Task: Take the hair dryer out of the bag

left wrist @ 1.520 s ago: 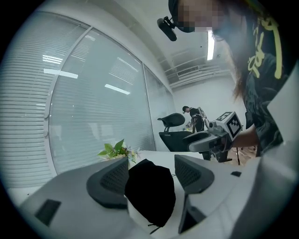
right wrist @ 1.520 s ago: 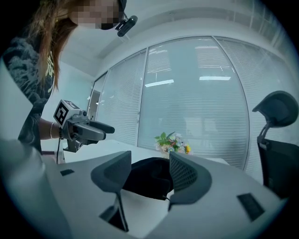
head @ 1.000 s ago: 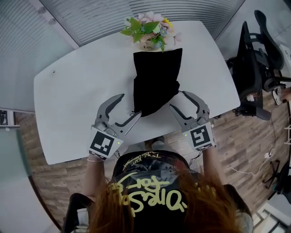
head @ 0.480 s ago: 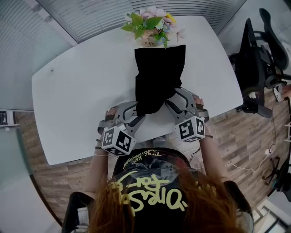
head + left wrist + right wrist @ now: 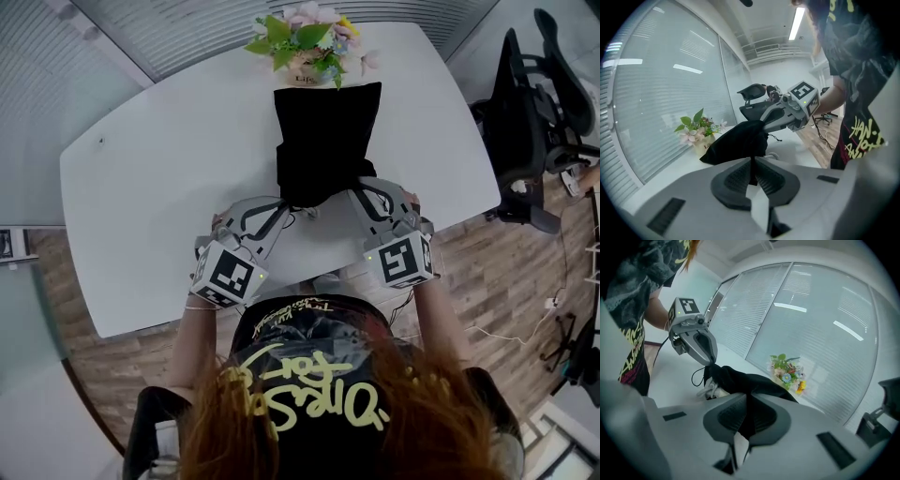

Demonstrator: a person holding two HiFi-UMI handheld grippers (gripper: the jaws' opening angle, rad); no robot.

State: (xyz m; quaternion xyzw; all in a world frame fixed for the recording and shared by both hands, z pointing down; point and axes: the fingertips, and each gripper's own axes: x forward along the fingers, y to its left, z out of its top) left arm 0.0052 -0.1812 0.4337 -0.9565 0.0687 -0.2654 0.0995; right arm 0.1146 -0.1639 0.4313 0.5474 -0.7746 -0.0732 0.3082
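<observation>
A black drawstring bag (image 5: 323, 141) lies on the white table (image 5: 159, 187), its mouth towards me. My left gripper (image 5: 281, 208) sits at the mouth's left corner; its jaws are closing, with black cloth pinched between the pads (image 5: 752, 171). My right gripper (image 5: 361, 192) is at the mouth's right corner, its jaws also closing on a fold of the bag (image 5: 747, 420). Each gripper view shows the other gripper on the bag (image 5: 740, 140) (image 5: 750, 380). Something pale (image 5: 712, 390) peeks out at the mouth. The rest of the contents is hidden.
A pot of flowers (image 5: 305, 42) stands right behind the bag's far end. A black office chair (image 5: 534, 112) is off the table's right side on the wooden floor. The table's near edge runs just under both grippers.
Both grippers came in from open stances beside the bag's near end, sank towards the table and closed on the corners of its mouth.
</observation>
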